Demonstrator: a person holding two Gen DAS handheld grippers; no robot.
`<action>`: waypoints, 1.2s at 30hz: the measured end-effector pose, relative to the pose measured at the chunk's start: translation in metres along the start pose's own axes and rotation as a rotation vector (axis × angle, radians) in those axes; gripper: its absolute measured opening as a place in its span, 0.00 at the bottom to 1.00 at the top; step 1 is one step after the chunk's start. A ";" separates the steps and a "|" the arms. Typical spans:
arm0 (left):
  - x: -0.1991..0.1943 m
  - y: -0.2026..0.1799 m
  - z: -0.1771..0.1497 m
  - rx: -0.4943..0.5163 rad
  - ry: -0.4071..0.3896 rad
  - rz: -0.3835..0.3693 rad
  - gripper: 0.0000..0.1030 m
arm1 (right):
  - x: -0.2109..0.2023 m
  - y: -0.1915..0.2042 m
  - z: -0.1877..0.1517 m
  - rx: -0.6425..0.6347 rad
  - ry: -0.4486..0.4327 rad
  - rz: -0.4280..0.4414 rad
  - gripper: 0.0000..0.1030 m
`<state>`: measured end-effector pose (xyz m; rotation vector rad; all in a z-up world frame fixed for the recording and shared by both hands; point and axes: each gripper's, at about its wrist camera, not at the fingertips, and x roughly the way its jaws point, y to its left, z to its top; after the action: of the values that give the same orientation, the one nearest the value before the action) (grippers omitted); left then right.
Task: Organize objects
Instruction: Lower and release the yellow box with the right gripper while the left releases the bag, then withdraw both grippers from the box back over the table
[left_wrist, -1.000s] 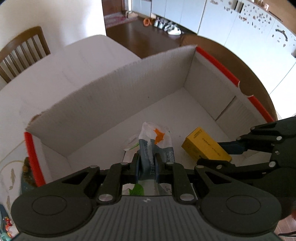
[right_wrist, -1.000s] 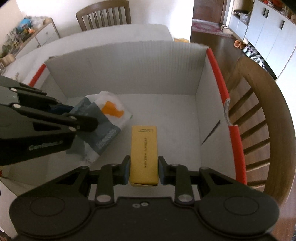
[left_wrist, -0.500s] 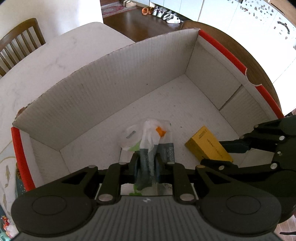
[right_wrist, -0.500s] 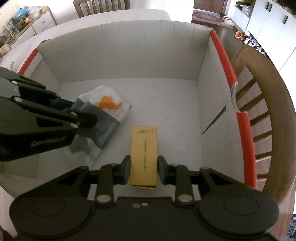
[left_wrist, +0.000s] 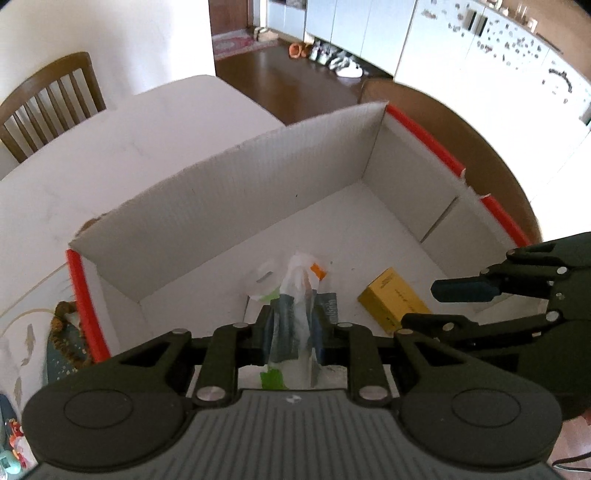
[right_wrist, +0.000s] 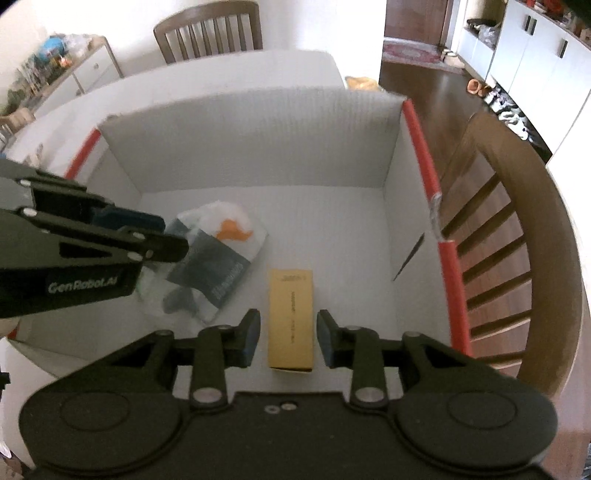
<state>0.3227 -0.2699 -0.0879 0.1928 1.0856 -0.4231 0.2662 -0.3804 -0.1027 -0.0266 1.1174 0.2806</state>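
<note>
A white cardboard box (left_wrist: 236, 192) with red-taped edges stands on the table; it also shows in the right wrist view (right_wrist: 251, 147). My left gripper (left_wrist: 293, 328) is shut on a plastic packet (left_wrist: 295, 295), white and dark grey with an orange mark, and holds it inside the box; the packet also shows in the right wrist view (right_wrist: 218, 258). A yellow carton (right_wrist: 291, 317) lies on the box floor. My right gripper (right_wrist: 288, 338) is open with its fingers either side of the carton, apart from it. The carton also shows in the left wrist view (left_wrist: 393, 301).
A wooden chair (right_wrist: 517, 236) stands against the box's right side. Another chair (right_wrist: 208, 31) is at the far end of the white table (left_wrist: 110, 155). Small items (left_wrist: 66, 332) lie left of the box.
My right gripper has opened and let go of the yellow carton, which now lies on the box floor. Both grippers have risen a little. The left one still grips the packet.
</note>
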 end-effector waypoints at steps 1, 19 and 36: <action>-0.006 0.001 -0.001 -0.007 -0.015 -0.002 0.20 | -0.004 0.000 0.001 0.003 -0.009 0.004 0.31; -0.110 0.033 -0.048 -0.080 -0.260 -0.004 0.20 | -0.085 0.040 -0.007 0.006 -0.255 0.061 0.36; -0.182 0.113 -0.133 -0.162 -0.406 0.103 0.68 | -0.102 0.130 -0.020 0.047 -0.373 0.094 0.68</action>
<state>0.1903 -0.0774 0.0062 0.0161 0.7024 -0.2651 0.1768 -0.2792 -0.0055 0.1162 0.7547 0.3277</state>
